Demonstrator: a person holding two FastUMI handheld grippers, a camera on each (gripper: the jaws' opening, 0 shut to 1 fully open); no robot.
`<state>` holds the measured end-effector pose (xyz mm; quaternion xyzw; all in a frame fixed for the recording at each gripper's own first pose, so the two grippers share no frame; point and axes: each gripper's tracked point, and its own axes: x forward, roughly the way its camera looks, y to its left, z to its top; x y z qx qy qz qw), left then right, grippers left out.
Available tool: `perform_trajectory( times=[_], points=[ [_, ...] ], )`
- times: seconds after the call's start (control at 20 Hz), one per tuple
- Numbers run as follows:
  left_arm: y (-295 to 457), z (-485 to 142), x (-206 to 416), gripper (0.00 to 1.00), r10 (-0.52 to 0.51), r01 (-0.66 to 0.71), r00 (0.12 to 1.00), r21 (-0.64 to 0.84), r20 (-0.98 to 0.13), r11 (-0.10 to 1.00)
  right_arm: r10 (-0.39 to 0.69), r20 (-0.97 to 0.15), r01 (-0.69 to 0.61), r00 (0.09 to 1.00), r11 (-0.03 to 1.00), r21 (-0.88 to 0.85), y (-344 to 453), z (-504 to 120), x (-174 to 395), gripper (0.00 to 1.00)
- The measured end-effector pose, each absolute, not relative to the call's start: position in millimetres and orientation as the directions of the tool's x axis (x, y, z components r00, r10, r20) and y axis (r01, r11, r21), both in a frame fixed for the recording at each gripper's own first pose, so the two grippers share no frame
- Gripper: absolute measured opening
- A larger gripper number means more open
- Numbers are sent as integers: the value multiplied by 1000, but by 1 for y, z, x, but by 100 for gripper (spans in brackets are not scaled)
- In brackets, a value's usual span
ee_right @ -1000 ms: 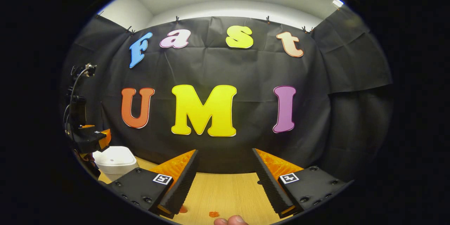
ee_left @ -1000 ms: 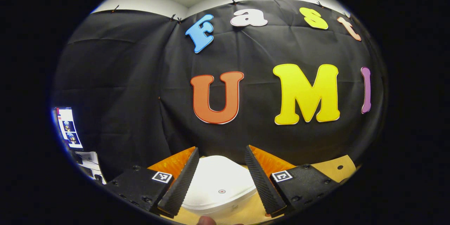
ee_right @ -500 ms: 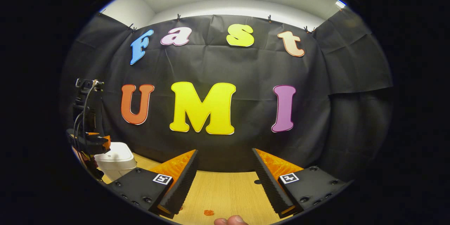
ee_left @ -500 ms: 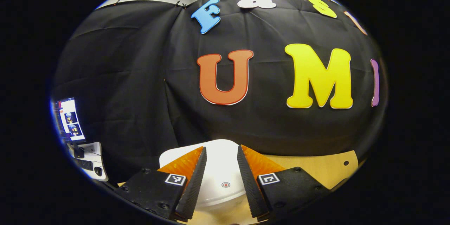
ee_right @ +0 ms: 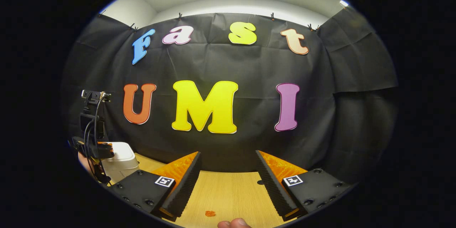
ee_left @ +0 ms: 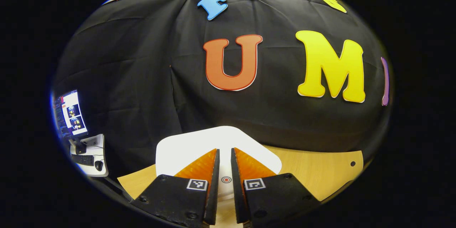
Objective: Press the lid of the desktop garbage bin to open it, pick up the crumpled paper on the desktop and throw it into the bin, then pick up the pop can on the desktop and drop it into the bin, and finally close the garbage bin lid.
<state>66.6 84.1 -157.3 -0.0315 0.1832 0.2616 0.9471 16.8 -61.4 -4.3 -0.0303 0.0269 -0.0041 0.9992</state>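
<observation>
Left gripper view: left gripper (ee_left: 225,156) jaws nearly closed, nothing held, over white bin lid (ee_left: 185,146); right gripper (ee_right: 228,171) wide open, empty, above table (ee_right: 228,192).

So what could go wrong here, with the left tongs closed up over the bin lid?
1. The left tongs, nearly shut, sit over the bin lid by its small round mark; pressing off that mark might not open it.
2. In the right gripper view the garbage bin stands near the desktop's left edge, so a hard push could shift it.
</observation>
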Motion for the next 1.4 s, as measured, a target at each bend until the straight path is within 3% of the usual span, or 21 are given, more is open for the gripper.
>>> perform_trajectory(
  times=[0.2, 0.75, 1.1, 1.25, 1.4],
  points=[
    [81, -175, 63, 15, 474, -517, 776, 12, -415, 856, -16, -63, 13, 998, 998, -58, -67, -8, 17, 93],
    [82, -181, 62, 12, 511, -551, 756, 22, -408, 834, -20, -76, 15, 997, 998, -61, -69, -15, 20, 94],
    [84, -171, 64, 10, 514, -545, 797, -11, -316, 839, -43, -91, 37, 995, 997, -67, -76, -20, 17, 93],
    [86, -167, 56, 5, 520, -567, 787, -55, -332, 822, -37, -74, 32, 997, 997, -70, -76, -13, 14, 95],
    [88, -137, 47, 4, 533, -558, 806, -29, -259, 829, -34, -65, 30, 997, 997, -69, -72, -10, 14, 93]
  ],
)
